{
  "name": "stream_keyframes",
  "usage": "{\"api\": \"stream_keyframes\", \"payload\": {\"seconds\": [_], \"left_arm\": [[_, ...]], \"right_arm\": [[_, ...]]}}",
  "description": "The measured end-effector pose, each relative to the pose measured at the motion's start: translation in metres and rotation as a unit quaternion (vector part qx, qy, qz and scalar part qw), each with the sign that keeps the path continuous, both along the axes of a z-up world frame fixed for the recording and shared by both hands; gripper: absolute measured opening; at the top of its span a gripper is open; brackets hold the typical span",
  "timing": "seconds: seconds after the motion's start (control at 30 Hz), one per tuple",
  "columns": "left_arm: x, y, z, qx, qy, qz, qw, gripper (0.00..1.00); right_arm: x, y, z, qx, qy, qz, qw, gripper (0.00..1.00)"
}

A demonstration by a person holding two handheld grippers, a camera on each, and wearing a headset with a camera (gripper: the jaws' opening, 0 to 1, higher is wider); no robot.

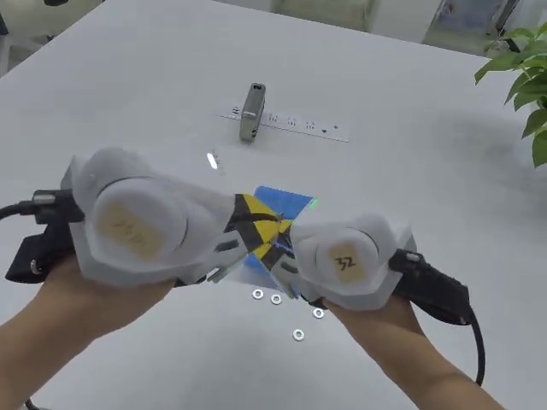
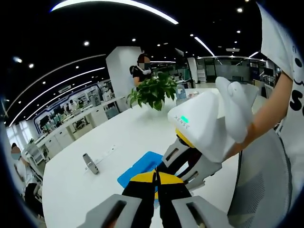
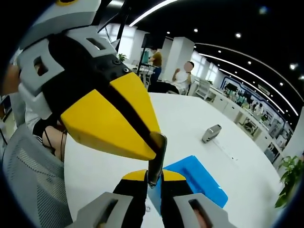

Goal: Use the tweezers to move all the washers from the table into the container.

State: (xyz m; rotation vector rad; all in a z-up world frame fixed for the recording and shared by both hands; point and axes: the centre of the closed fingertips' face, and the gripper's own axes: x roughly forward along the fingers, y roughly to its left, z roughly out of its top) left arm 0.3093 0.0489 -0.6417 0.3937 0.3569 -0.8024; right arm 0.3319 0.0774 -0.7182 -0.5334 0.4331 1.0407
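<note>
Washers (image 1: 276, 299) on table (image 1: 410, 102), before container (image 1: 286, 202)

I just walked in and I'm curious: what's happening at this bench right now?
A person holds a gripper in each hand above the white table. The right claw pinches the tweezers, and the left claw, shut, grips their other end. Four washers lie on the table near the blue container, not yet picked up.

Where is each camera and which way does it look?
Head view: on the person's head, looking down at the table; arms, left gripper, right gripper show.
Left gripper view: on the left gripper, facing the right gripper; its jaws show.
Right gripper view: on the right gripper, facing the left; its jaws hold tweezers.
All share the blue container.
</note>
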Motion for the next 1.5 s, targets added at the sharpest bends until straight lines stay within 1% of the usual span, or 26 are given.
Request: {"api": "stream_keyframes", "payload": {"seconds": [0.07,0.17,0.2,0.3,0.43,0.53,0.6,0.7,0.83,0.87,0.93,1.03,1.23,1.33,1.4,1.5], "left_arm": [[-0.002,0.0,-0.003,0.003,0.001,0.001,1.0,0.0],[-0.007,0.001,-0.007,-0.008,0.009,0.005,0.9999,0.0],[-0.008,0.001,-0.008,-0.009,0.01,0.006,0.9999,0.0],[-0.01,0.004,-0.016,-0.009,0.016,0.013,0.9997,0.0],[-0.012,0.007,-0.024,-0.015,0.025,0.02,0.9994,0.0],[-0.014,0.008,-0.031,-0.01,0.031,0.02,0.9993,0.0],[-0.015,0.008,-0.035,-0.008,0.032,0.019,0.9993,0.0],[-0.016,0.007,-0.041,-0.005,0.036,0.019,0.9992,0.0],[-0.014,0.006,-0.047,-0.003,0.04,0.023,0.9989,0.0],[-0.013,0.005,-0.049,0.0,0.041,0.023,0.9989,0.0],[-0.01,0.005,-0.05,0.005,0.042,0.024,0.9988,0.0],[-0.008,0.006,-0.054,0.012,0.043,0.024,0.9987,0.0],[-0.005,0.008,-0.064,0.024,0.051,0.022,0.9982,0.0],[-0.004,0.008,-0.067,0.025,0.051,0.02,0.9982,0.0],[-0.004,0.007,-0.067,0.032,0.045,0.018,0.9983,0.0],[-0.003,0.007,-0.07,0.041,0.042,0.016,0.9981,0.0]], "right_arm": [[-0.003,0.0,-0.004,-0.001,0.005,-0.001,1.0,0.06],[-0.007,0.001,-0.009,-0.004,0.008,-0.001,1.0,0.06],[-0.008,0.002,-0.011,-0.003,0.011,-0.001,0.9999,0.06],[-0.01,0.003,-0.018,0.0,0.028,-0.006,0.9996,0.06],[-0.014,0.006,-0.027,-0.001,0.042,-0.005,0.9991,0.06],[-0.015,0.006,-0.033,-0.006,0.046,-0.004,0.9989,0.06],[-0.014,0.005,-0.036,-0.005,0.049,-0.008,0.9987,0.06],[-0.013,0.001,-0.043,0.005,0.075,-0.02,0.997,0.08],[-0.012,0.0,-0.049,0.015,0.094,-0.029,0.995,0.09],[-0.011,0.0,-0.05,0.018,0.101,-0.032,0.9942,0.09],[-0.009,0.001,-0.052,0.024,0.106,-0.035,0.9934,0.09],[-0.007,0.003,-0.056,0.025,0.11,-0.035,0.993,0.09],[-0.006,0.005,-0.066,0.016,0.116,-0.029,0.9926,0.1],[-0.006,0.005,-0.068,0.012,0.115,-0.028,0.9929,0.09],[-0.005,0.005,-0.068,0.013,0.116,-0.027,0.9927,0.1],[-0.002,0.006,-0.071,0.012,0.12,-0.026,0.9923,0.1]]}}
